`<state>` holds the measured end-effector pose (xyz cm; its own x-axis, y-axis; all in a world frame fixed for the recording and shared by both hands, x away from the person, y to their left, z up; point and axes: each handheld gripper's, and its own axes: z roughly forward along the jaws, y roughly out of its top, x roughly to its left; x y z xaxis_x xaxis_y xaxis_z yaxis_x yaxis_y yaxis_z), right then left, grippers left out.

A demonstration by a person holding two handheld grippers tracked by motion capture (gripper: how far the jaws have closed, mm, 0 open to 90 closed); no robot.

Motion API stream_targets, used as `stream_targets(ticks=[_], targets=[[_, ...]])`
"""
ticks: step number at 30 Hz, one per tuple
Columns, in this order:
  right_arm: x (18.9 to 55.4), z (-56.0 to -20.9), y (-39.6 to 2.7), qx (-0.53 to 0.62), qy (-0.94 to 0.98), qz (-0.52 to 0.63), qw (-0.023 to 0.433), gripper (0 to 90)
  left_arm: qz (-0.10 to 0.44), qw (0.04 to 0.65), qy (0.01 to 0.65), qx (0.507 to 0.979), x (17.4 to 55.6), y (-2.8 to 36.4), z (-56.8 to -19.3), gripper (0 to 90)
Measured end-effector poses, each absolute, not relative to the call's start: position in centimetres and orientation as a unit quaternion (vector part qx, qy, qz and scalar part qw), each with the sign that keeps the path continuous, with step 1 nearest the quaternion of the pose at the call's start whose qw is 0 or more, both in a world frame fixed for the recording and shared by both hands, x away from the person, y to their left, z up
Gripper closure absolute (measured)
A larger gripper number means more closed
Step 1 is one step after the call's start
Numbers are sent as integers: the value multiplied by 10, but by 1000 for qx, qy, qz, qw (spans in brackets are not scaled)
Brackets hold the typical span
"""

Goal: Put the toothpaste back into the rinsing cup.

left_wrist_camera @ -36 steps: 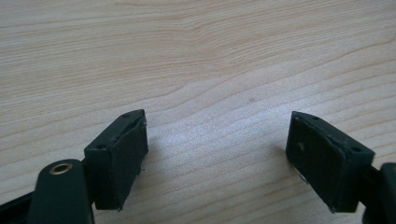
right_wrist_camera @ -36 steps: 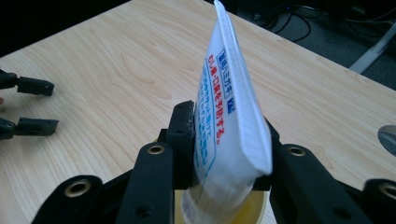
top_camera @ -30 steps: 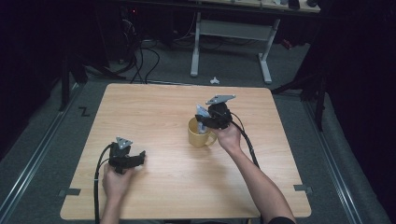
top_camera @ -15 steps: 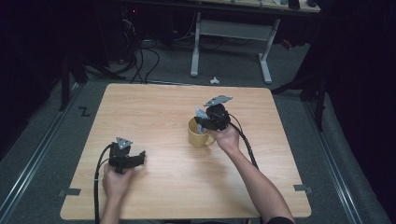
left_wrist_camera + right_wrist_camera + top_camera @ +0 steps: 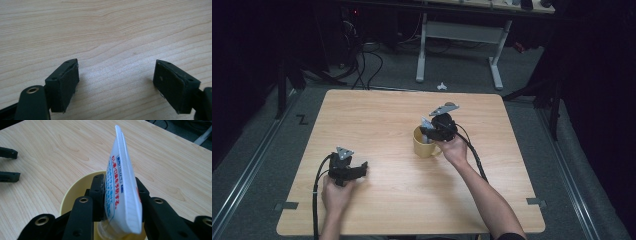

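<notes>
Wooden table [image 5: 377, 115], pale grain, rounded corners, centre of the high view; grey floor [image 5: 272, 150] on every side, with a metal rail along lower left; dark room beyond, cables on the floor at upper left, white-legged desk [image 5: 457, 35] at top centre; small white scrap on the floor just past the far table edge.

Yellow mug [image 5: 426, 143] right of table centre, well apart from all four edges; bare wood open to its left and along the near edge.

Right gripper [image 5: 432, 131] over the mug, clamped on a white tube [image 5: 122, 187] with red and blue print; tube tilted, its lower end down inside the mug [image 5: 75, 192], crimped flat end up toward top centre of the right gripper view.

Left gripper [image 5: 362, 167] at lower left of the table, close to the near edge, well apart from the mug; jaws spread wide with bare wood [image 5: 112, 37] between them, nothing held.
</notes>
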<state>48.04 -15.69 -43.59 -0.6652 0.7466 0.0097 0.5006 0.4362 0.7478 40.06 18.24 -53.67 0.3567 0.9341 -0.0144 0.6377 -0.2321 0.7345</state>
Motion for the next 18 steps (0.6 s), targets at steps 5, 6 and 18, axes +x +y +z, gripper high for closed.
stream_targets(ticks=[5, 6, 18], targets=[[480, -437, -158, 375, 830, 378, 163, 692, 222, 334, 522, 753, 401, 182, -537, 212], [480, -437, -158, 376, 830, 378, 163, 692, 222, 334, 522, 753, 401, 182, -537, 212], [477, -438, -162, 373, 828, 385, 165, 667, 222, 334, 522, 753, 401, 182, -537, 212]])
